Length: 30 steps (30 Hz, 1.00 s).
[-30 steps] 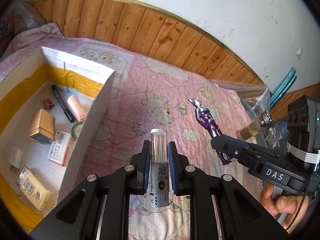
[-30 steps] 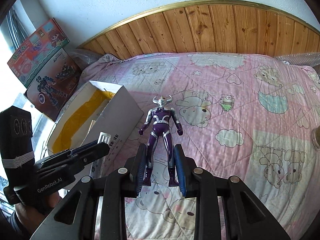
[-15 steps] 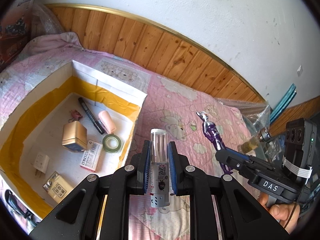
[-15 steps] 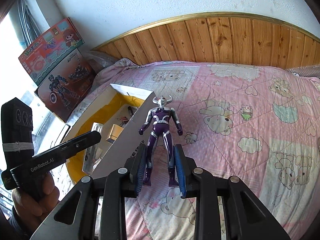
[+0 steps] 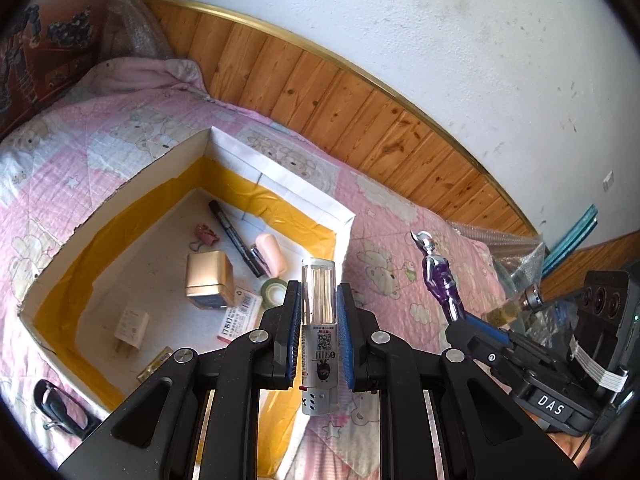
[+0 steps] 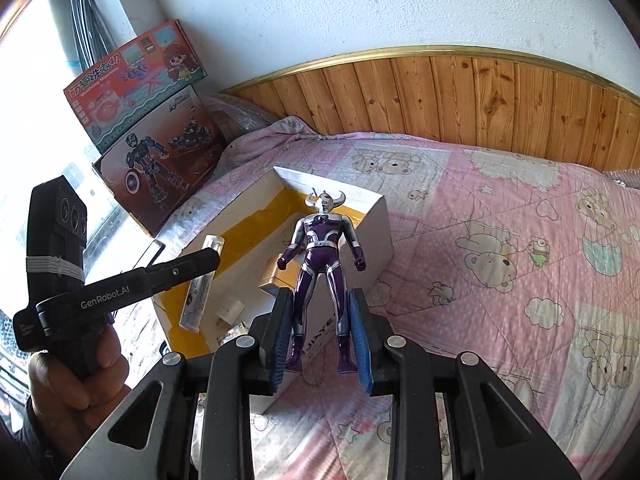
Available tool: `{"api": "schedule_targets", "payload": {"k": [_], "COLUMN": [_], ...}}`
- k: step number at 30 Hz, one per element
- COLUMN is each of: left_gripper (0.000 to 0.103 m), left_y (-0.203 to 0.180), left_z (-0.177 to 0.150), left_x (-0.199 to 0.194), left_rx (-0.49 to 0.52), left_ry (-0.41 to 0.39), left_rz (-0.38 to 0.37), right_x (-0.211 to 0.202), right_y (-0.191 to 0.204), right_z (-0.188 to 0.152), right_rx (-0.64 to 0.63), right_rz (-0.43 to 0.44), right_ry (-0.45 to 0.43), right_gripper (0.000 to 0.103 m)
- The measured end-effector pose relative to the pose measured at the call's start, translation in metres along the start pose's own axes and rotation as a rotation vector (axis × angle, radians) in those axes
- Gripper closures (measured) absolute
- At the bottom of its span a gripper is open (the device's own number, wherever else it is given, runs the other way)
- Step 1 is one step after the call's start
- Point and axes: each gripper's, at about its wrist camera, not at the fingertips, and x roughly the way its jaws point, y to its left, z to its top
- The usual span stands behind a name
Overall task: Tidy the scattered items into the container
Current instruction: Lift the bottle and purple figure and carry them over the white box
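Observation:
A white cardboard box (image 5: 280, 184) lined with yellow tape sits on the pink quilt (image 6: 500, 240). It holds a black marker (image 5: 234, 236), a gold box (image 5: 208, 280), a pink capsule, a green tape roll, a white charger and other small items. My left gripper (image 5: 319, 288) is shut on a clear tube of toothpicks (image 5: 318, 344), held upright above the box's near right corner. My right gripper (image 6: 321, 298) is shut on the legs of a purple and silver action figure (image 6: 322, 236), which hangs over the box's right wall (image 6: 372, 208). Each gripper also shows in the other's view.
Two colourful toy boxes (image 6: 152, 152) lean against the wall left of the bed. Wooden panelling (image 5: 360, 112) runs behind the bed. A small glass bottle (image 5: 516, 308) and bubble wrap lie at the right. A black object (image 5: 60, 404) lies on the quilt left of the box.
Both grippers have carried their loads leftward over the quilt to the box. The box's inside now lies under the tube, and the figure has come over the box's right wall.

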Motion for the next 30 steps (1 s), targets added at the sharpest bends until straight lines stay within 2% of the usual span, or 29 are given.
{"api": "schedule_targets", "payload": {"k": [14,30], "left_gripper": [0.086,0.086], "left_y": [0.053,0.094], "left_z": [0.03,0.05], "left_x": [0.0,0.03], "left_rx": [-0.077,-0.114], "left_ry": [-0.018,0.01], "left_rz": [0.034,0.087], "right_x": [0.039,0.087], "right_y": [0.048,0.091], "right_z": [-0.004,-0.009], "right_rx": [-0.068,-0.169], "right_rz": [0.026,0.015], "right_ry": [0.039,0.084], "right_gripper": [0.074,0.074]}}
